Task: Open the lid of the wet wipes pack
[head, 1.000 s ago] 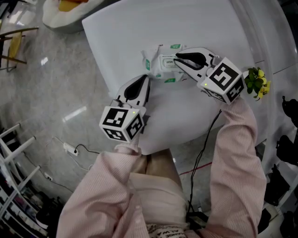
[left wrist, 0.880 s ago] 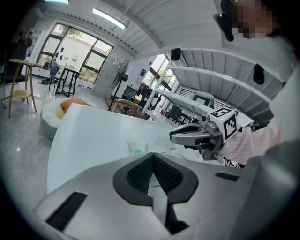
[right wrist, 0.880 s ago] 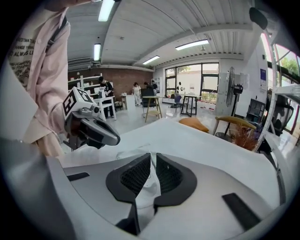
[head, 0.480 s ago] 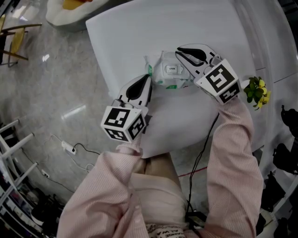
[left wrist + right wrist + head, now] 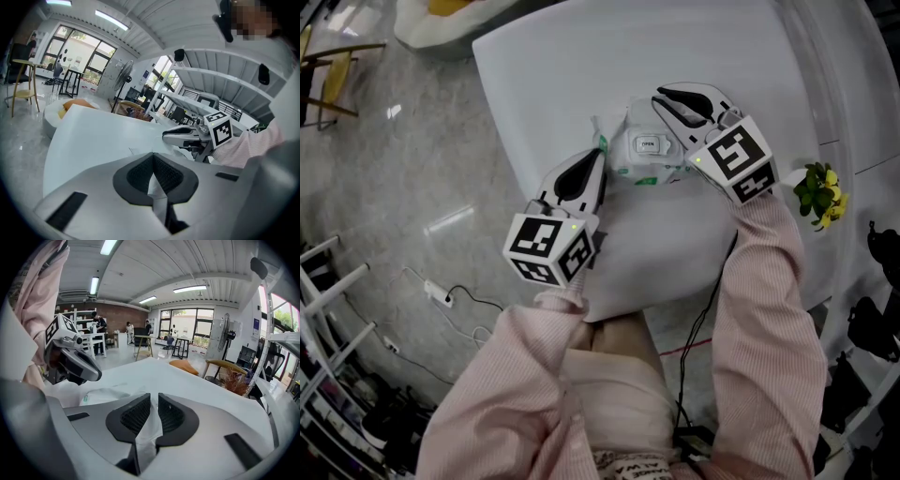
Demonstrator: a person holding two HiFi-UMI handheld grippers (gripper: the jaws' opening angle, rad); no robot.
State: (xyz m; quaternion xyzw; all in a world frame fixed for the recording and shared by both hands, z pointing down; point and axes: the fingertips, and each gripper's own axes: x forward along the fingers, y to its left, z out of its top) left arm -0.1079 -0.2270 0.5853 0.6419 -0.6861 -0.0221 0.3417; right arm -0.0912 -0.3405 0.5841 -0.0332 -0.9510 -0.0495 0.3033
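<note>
Head view: the wet wipes pack (image 5: pixel 639 159) lies near the middle of the white desk (image 5: pixel 572 66). Its long axis runs left to right across the picture, and the lid (image 5: pixel 649 144) faces up and is shut. The left claw (image 5: pixel 599 156) meets the pack's left end. The right claw (image 5: pixel 660 99) reaches in at its far right corner. A yellow-flowered plant (image 5: pixel 818 190) sits off to the right.

Left gripper view: this claw is clamped on a thin white edge of the pack (image 5: pixel 155 187), a grip the head view hides.

Right gripper view: the jaws have just been closing and pinch white film. The pack's body (image 5: pixel 105 395) bulges to the left of them.
</note>
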